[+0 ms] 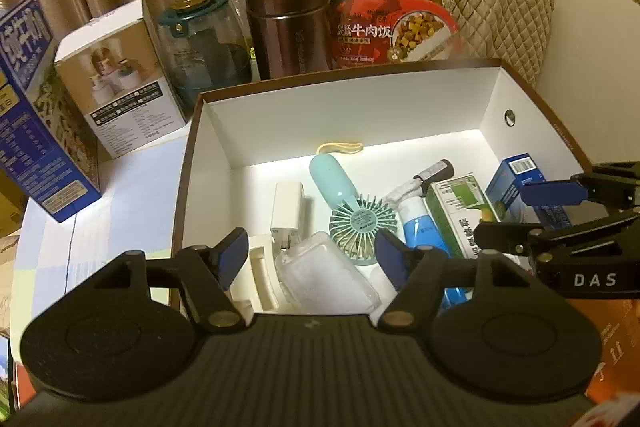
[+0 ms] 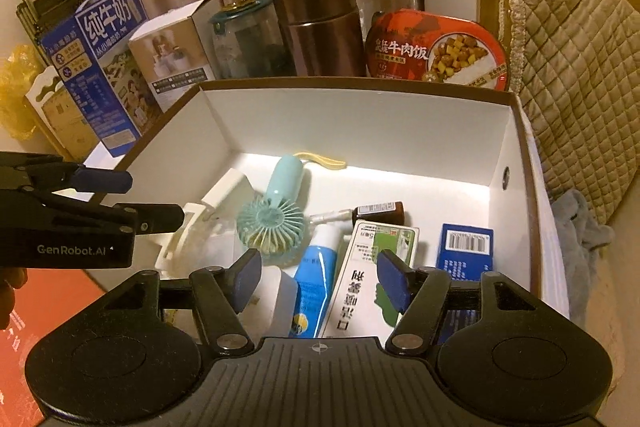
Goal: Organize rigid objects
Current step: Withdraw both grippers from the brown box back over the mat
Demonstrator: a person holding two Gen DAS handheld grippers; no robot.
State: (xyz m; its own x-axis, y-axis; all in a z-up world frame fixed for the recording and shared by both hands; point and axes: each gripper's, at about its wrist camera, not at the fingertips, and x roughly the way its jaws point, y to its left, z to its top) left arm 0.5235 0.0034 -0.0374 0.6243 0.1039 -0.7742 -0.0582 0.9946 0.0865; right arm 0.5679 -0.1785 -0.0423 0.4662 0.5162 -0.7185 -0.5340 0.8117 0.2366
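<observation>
- Left wrist view: my left gripper hangs over the near edge of the box, tilted down into it. Jaws stand wide apart, nothing between the pads; the clear plastic case and white charger lie below, apart from the fingers.
- Done so far, as I read it: most small stuff is already in the box. Mint fan sits mid-floor, handle toward 12 o'clock; blue tube at 3 o'clock of the fan; green-white carton next to that; brown bottle behind; blue carton by the right wall.
- Left to do, prob: things outside, at 10–12 o'clock of the box, i.e. milk carton, white box, glass jar, brown flask, red meal tub. Can't tell if those count.
- Right gripper enters at 3 o'clock in this view, above the cartons, jaws parted, empty.
- Right wrist view: right gripper hovers over the near-right part of the box, pitched down. Jaws about half open, no grip; the green-white carton and blue tube show between the pads but lower down, not pinched.
- Left gripper comes in from 9 o'clock, over the box's left wall, jaws apart, holding nothing.
- Fan at 11 o'clock of my fingers, blue carton at 2 o'clock, brown bottle at 12.
- My read: both hands free, between placements; box part-filled w/ room at the back.
</observation>
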